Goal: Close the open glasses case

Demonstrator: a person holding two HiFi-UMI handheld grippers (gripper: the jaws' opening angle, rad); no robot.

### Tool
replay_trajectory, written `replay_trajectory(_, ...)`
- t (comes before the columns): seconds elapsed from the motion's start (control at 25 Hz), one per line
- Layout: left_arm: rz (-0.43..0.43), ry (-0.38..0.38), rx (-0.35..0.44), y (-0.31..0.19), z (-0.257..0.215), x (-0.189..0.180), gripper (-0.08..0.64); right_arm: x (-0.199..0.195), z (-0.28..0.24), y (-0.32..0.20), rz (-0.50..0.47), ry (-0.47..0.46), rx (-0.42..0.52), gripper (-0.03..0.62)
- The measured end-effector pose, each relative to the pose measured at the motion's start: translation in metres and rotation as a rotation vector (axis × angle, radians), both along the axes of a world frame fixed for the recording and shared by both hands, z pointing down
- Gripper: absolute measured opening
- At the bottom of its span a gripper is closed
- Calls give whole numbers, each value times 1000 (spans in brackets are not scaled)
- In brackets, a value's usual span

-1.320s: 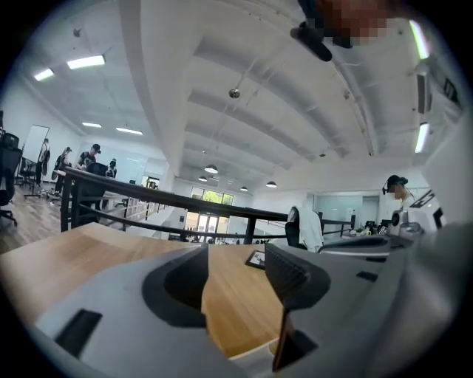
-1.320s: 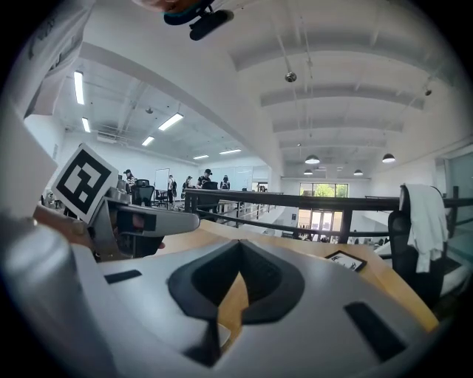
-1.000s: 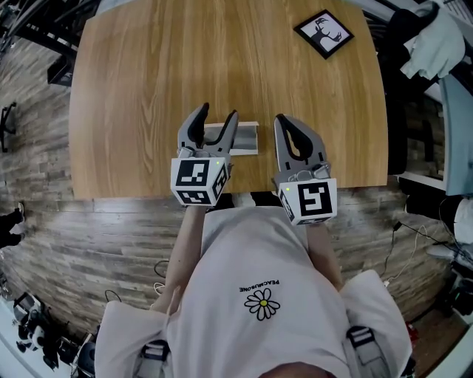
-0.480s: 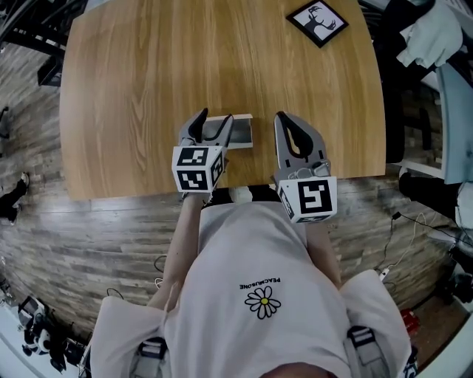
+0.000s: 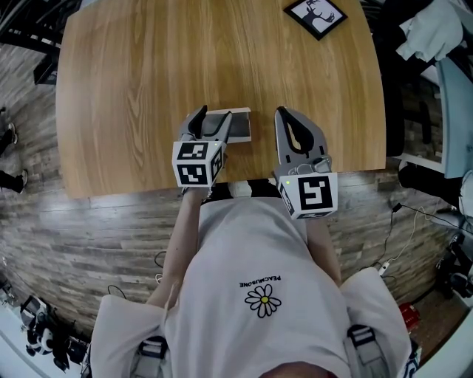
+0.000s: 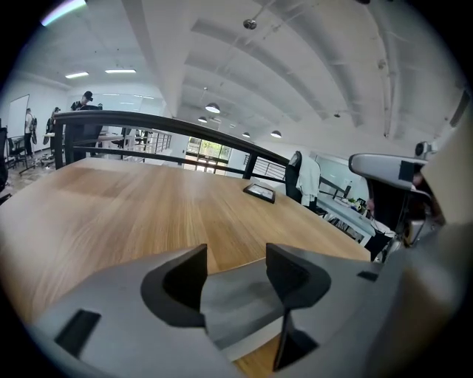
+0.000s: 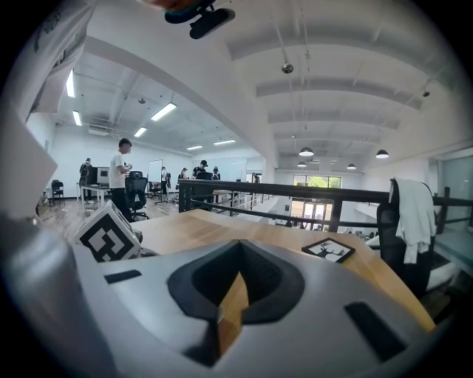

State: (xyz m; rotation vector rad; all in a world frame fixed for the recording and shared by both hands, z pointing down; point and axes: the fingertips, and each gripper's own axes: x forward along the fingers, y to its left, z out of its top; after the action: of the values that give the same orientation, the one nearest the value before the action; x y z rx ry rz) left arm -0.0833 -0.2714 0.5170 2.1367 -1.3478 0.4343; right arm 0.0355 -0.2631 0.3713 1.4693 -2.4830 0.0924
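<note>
The grey glasses case (image 5: 235,125) with a pale rim lies near the front edge of the wooden table (image 5: 148,74). My left gripper (image 5: 212,118) is open, and its jaws hover over the left part of the case. In the left gripper view a flat grey panel of the case (image 6: 240,306) with a white edge shows between and below the open left gripper (image 6: 236,269). My right gripper (image 5: 281,115) is shut and holds nothing, just right of the case and apart from it. Only a sliver of table shows between the jaws of the right gripper (image 7: 238,275).
A black-framed deer picture (image 5: 316,16) lies at the far right corner of the table; it also shows as the picture (image 6: 260,192) and the picture (image 7: 327,249). A chair with pale clothing (image 5: 436,33) stands right of the table. The person's torso is at the table's near edge.
My left gripper has moved a little forward over the case. The right gripper has stayed where it was, shut.
</note>
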Motion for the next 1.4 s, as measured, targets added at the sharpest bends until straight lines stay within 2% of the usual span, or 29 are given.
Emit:
replay_trajectory(0.32, 0, -23, -4, 5, 4, 0, 247, 1, 0, 3, -7, -17, -4, 6)
replay_trajectory(0.92, -11, -21, 0, 32, 4, 4, 245, -28, -9, 1, -130, -7, 37, 6)
replay_trajectory(1.4, -13, -40, -56, 62, 23, 6, 245, -43, -2, 10, -185, -6, 9, 6)
